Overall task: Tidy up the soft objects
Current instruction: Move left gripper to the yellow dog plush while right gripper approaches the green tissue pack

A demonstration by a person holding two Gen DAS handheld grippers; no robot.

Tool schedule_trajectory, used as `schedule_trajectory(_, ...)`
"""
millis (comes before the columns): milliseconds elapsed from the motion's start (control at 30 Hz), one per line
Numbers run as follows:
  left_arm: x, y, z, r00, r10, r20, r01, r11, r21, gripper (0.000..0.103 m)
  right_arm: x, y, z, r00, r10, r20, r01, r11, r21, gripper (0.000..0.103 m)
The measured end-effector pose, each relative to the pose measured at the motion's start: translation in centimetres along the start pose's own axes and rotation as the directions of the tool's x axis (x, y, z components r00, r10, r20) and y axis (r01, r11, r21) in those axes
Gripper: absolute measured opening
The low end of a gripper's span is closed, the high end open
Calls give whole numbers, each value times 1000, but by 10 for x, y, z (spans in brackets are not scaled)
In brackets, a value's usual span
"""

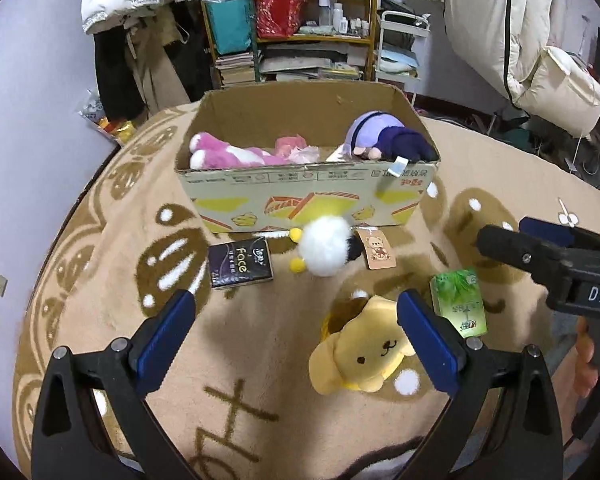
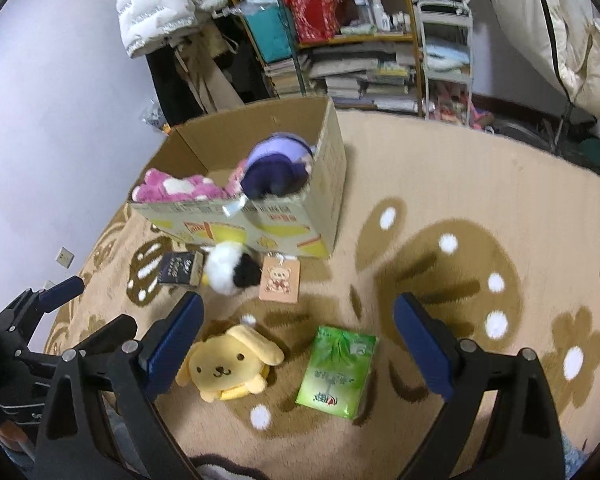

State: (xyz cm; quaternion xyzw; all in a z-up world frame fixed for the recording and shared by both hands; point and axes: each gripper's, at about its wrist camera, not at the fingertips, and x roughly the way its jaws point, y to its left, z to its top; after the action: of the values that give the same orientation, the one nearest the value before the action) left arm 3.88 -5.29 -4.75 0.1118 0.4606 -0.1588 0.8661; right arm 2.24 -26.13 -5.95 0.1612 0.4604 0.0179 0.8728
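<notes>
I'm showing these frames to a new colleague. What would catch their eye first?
Probably the cardboard box at the rug's far side, with a pink plush and a purple plush already inside. Next, the yellow dog plush lying on the rug between the open left gripper fingers, and the white fluffy toy against the box front.

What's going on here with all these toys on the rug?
A person is tidying soft toys into a cardboard box, holding tongs in each hand. A pink plush and a purple one already sit inside. Both the left tongs and the right tongs are open and empty, hovering over the rug near a yellow dog plush. A white fluffy toy and two tissue packs still lie outside.
</notes>
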Motion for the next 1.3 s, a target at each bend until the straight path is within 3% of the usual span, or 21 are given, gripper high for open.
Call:
schedule_trajectory(367,40,-23,-3,995,-31,-94,39,996,76,100,45,-27,-6,987,29,-159,-4,988,156,95)
schedule_trajectory(467,49,-32,-3,994,-33,-106,44,994,103,100,57,-34,-8,980,40,-197,-1,981,194,89)
schedule_trajectory(667,65,-47,-3,992,-39,-118,57,987,150,100,76,-35,-13,964,30,-263,22,981,192,87)
schedule_trajectory(900,78,-55,-8,980,-116,-161,139,980,139,100,88,-36,-17,949,28,-313,36,980,197,80)
schedule_trajectory(1200,101,-68,-25,966,-62,-251,111,976,189,100,105,-33,-26,921,2,-390,67,985,162,74)
schedule_trajectory(1267,105,-71,-28,963,-45,-264,102,973,206,99,107,-30,-27,918,-4,-398,70,986,151,65)
schedule_trajectory(1300,107,-72,-29,962,-40,-269,99,972,211,93,108,-30,-28,916,-6,-402,72,986,149,60)
